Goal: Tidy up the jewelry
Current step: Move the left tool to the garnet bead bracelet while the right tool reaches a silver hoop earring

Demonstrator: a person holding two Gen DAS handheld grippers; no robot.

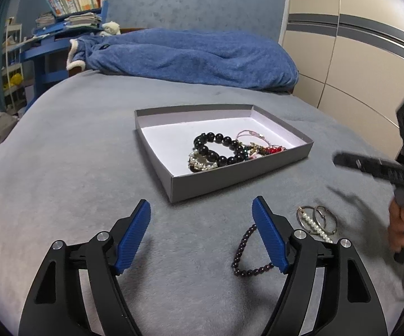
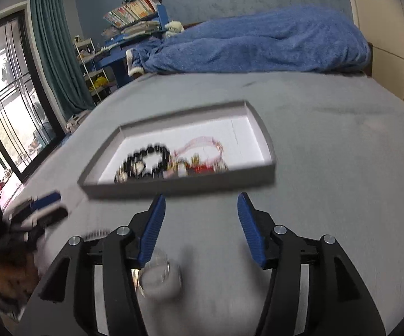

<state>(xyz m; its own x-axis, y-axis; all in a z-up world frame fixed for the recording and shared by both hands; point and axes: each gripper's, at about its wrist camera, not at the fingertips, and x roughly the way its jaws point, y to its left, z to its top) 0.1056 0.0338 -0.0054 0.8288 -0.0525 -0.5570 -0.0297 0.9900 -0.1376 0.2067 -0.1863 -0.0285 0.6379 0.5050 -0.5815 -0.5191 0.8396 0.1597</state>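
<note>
A shallow grey box [image 1: 241,180] with a white floor sits on the grey bedspread [image 1: 76,168], and the jewelry already in it is bunched toward its near right corner. Largest there is a bracelet of big glossy black beads [image 1: 220,149], lying flat in a loop; against its near left side rests a coil of small pearls [image 1: 202,163], and to its right a tangle of pink cord [image 1: 251,135] and red and gold bits [image 1: 269,149].

Outside the box, close to its near wall, a bracelet of small dark beads [image 1: 246,254] lies on the bedspread, partly behind the left gripper's right finger. Just right of it lie thin metal hoops [image 1: 321,219] crossed by a short pearl strand [image 1: 315,225].

The left gripper [image 1: 200,233] is spread wide and holds nothing. The right gripper [image 2: 200,228] is likewise wide apart and empty; below it a blurred pale, glinting shape [image 2: 160,277] is probably the hoops. A rumpled blue blanket [image 1: 196,56] lies across the far end.
</note>
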